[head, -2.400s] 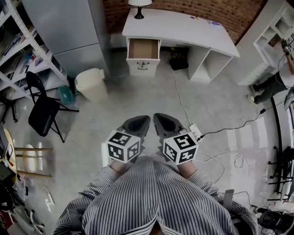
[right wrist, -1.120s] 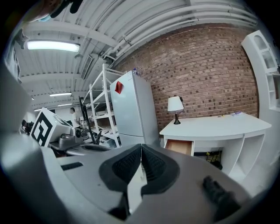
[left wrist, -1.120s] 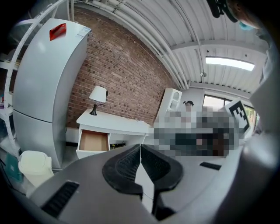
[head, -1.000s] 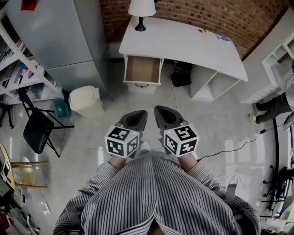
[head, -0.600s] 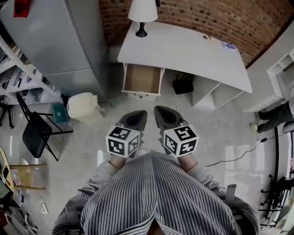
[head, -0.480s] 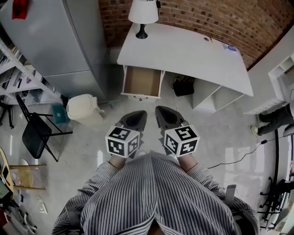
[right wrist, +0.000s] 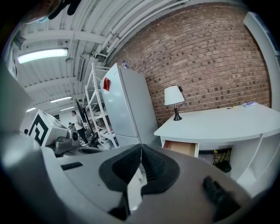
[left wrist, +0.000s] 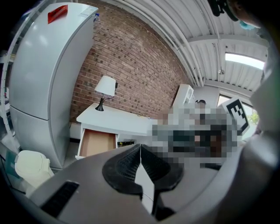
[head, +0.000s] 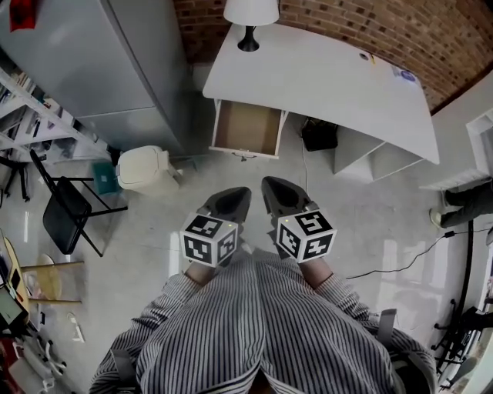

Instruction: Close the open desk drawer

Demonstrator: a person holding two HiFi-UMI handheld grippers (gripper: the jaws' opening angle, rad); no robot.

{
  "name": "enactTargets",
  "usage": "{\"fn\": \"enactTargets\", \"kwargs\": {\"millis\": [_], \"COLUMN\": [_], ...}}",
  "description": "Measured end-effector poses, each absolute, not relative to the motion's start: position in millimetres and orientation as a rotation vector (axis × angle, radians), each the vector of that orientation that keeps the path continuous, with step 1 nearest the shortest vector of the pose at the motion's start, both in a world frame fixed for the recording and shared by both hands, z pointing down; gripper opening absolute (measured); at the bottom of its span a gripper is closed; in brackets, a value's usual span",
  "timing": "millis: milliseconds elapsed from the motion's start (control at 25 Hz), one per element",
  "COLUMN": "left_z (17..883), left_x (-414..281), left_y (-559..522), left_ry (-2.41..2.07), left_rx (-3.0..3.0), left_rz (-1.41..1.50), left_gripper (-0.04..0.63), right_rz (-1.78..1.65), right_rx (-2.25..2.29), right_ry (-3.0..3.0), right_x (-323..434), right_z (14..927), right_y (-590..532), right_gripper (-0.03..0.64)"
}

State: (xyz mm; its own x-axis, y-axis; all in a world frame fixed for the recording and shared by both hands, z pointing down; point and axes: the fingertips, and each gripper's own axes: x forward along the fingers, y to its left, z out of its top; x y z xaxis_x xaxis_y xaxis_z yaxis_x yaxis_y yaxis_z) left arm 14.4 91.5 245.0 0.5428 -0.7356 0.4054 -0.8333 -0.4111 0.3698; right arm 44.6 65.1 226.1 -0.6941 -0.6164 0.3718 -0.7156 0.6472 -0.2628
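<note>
Desk (head: 331,77) is closer than before. Bin (head: 146,168) at left. Drawer (head: 248,128) open, upper centre, under desk's left end. Left gripper (head: 226,206), right gripper (head: 283,200) mid-frame, side by side, jaws clenched, empty, well apart from drawer.

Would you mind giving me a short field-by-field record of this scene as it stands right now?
drawer: open, looks empty
desk: white, the drawer under its end near the lamp
left gripper: jaws together, holding nothing, well short of the drawer
right gripper: jaws together, holding nothing, beside the left one
bin: cream, on the floor, apart from the drawer
task: drawer not yet closed
</note>
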Motion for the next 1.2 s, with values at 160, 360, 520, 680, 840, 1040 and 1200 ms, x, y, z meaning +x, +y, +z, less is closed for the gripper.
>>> {"fn": "enactTargets", "kwargs": {"millis": [160, 360, 520, 680, 840, 1040, 1200], "left_z": [255, 255, 252, 251, 251, 247, 245], "left_x": [7, -5, -13, -25, -33, -46, -50], "left_y": [79, 48, 17, -16, -44, -76, -96], "left_ry": [-1.254, -1.231, -1.21, -1.193, -1.17, -1.143, -1.113], "left_rx": [2.234, 2.231, 2.246, 2.257, 2.271, 2.307, 2.331], "left_rz": [0.253, 0.257, 0.259, 0.262, 0.281, 0.286, 0.293], "left_gripper": [0.015, 0.015, 0.015, 0.015, 0.015, 0.015, 0.015], "right_rz": [0.595, 0.628, 0.646, 0.653, 0.663, 0.66, 0.667], "right_rx": [1.088, 1.116, 1.145, 1.162, 1.206, 1.248, 1.269], "right_ry": [-2.608, -2.588, -2.572, -2.554, -2.539, -2.532, -2.528], "right_x": [38, 33, 25, 16, 12, -1, -7], "right_z": [234, 236, 239, 242, 240, 237, 236], "right_y": [50, 24, -3, -29, -55, -85, -102], "right_gripper": [0.017, 0.017, 0.017, 0.017, 0.017, 0.017, 0.017]}}
